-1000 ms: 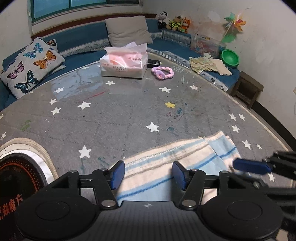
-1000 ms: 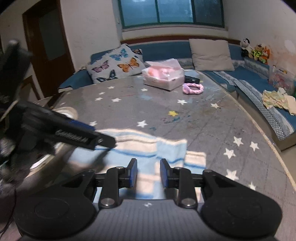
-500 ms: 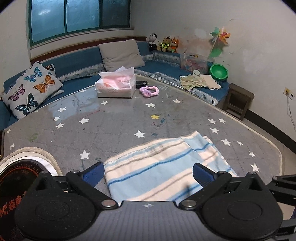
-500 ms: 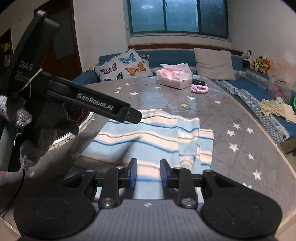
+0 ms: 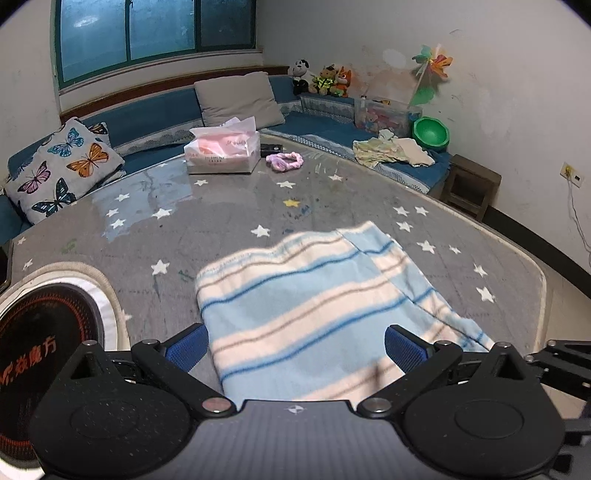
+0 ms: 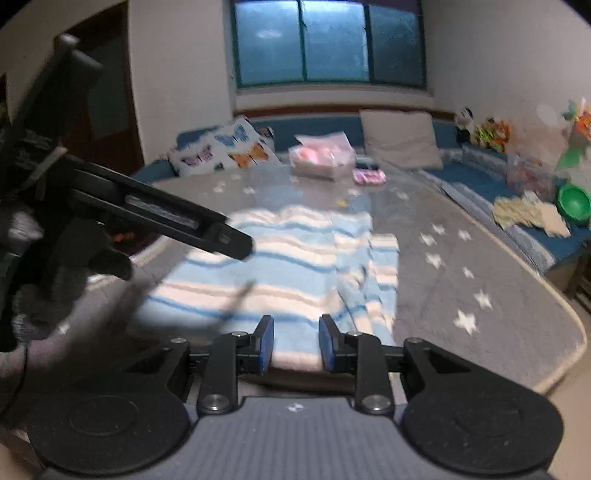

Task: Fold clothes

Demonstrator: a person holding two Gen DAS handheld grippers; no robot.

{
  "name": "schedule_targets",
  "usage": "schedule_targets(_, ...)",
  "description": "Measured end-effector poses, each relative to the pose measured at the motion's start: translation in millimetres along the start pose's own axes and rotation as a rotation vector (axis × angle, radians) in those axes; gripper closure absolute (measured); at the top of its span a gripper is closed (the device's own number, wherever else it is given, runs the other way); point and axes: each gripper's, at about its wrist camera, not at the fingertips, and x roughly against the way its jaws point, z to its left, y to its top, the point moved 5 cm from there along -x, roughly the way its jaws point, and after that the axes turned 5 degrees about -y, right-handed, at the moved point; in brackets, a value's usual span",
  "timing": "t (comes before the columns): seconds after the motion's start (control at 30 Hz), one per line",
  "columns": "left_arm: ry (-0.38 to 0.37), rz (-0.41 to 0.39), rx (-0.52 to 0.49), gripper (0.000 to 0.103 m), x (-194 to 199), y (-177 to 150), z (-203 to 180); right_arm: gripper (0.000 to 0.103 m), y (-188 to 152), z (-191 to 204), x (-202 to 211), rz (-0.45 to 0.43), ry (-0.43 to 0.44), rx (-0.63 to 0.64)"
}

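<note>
Left gripper (image 5: 293, 345) spread wide, empty, above near end of pale blue and cream striped knit garment (image 5: 314, 306). Right gripper (image 6: 292, 343) parted narrowly, clamping nothing, at same near edge. Lay flat on grey star-patterned table cover (image 5: 207, 225), long axis running away from grippers, folded flap along right side.

**Room and background**

White walls, scuffed at right. Dark window (image 5: 155, 33) on far wall. Blue bench sofa (image 5: 155, 110) runs along far and right sides, holding butterfly cushion (image 5: 62, 170) and grey cushion (image 5: 238, 99). Wooden stool (image 5: 471, 186) far right.
</note>
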Motion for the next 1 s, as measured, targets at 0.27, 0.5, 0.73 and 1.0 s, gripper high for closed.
schedule_targets(0.27, 0.014, -0.023, -0.029, 0.0, 8.8, -2.7, -7.5, 0.061, 5.1, -3.7, 11.0, -0.033, 0.031, -0.007)
schedule_targets(0.5, 0.023, -0.038, 0.024, 0.0, 5.0, 6.9, 10.7, 0.055, 20.9, -3.4, -2.9, -0.034, 0.021, 0.024)
schedule_targets(0.73, 0.031, 0.008, 0.037, 0.0, -3.2, 3.2, 27.3, 0.052, 16.6, -6.6, -32.0, 0.024, 0.014, -0.024)
schedule_targets(1.0, 0.035, 0.022, 0.067, 0.0, -3.3, 4.1, 51.0, 0.025, 18.6, 4.3, -34.1, 0.03, 0.017, -0.047)
